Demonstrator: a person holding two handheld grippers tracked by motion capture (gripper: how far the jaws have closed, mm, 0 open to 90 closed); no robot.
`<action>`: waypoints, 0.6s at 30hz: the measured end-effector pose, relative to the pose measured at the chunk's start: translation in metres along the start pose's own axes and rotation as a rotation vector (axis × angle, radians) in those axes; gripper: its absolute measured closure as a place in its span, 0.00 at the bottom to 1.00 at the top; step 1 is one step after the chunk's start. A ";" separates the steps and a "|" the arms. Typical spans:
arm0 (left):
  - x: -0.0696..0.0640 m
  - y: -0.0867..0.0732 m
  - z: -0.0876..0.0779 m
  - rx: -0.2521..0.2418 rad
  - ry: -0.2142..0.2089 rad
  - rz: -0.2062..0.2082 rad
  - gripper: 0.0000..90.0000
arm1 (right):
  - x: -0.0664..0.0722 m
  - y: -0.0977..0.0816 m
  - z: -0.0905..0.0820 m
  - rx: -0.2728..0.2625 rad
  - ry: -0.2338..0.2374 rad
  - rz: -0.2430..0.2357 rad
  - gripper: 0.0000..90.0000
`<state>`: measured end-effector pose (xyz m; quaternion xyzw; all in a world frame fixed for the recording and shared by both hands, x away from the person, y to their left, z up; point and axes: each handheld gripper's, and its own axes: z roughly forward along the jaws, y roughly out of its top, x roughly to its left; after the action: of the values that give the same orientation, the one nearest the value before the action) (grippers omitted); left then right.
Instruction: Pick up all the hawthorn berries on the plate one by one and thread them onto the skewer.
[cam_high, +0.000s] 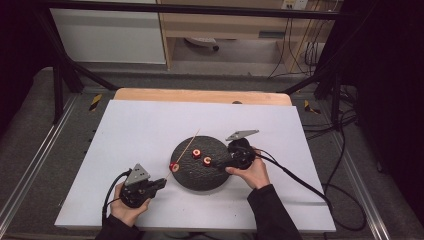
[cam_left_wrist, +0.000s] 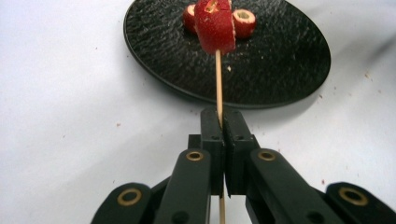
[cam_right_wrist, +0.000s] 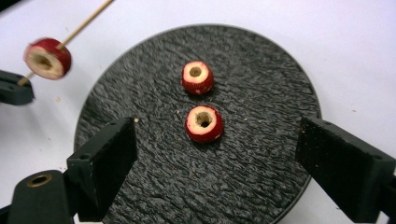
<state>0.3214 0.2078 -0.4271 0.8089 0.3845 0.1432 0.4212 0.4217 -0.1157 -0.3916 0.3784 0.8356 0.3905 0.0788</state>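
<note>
Tabletop: left hand-held gripper (cam_left_wrist: 223, 135) pinches skewer (cam_left_wrist: 218, 79) (jaws together).

White sheet (cam_high: 125, 130) lies bare from nine round to twelve o'clock of the black plate (cam_high: 200, 177), easy passage there. The skewer (cam_high: 184, 150) slants across the plate's ten o'clock edge; two red pieces (cam_high: 202, 157) block its centre.

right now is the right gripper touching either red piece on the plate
Apart. The right gripper view shows the right gripper open wide, black plate showing between each jaw and the nearer red piece; the farther piece lies beyond.
</note>
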 end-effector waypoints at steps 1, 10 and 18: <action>0.001 -0.001 -0.001 0.004 0.002 -0.001 0.98 | 0.001 0.003 0.003 0.018 -0.001 -0.003 0.16; 0.003 -0.006 -0.001 0.023 0.007 0.012 0.98 | 0.005 0.024 0.032 0.186 -0.041 -0.030 0.26; 0.004 -0.007 0.000 0.027 0.005 0.009 0.98 | 0.009 0.033 0.053 0.279 -0.017 -0.039 0.41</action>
<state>0.3203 0.2130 -0.4327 0.8157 0.3840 0.1418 0.4088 0.4565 -0.0647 -0.4030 0.3726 0.8882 0.2658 0.0401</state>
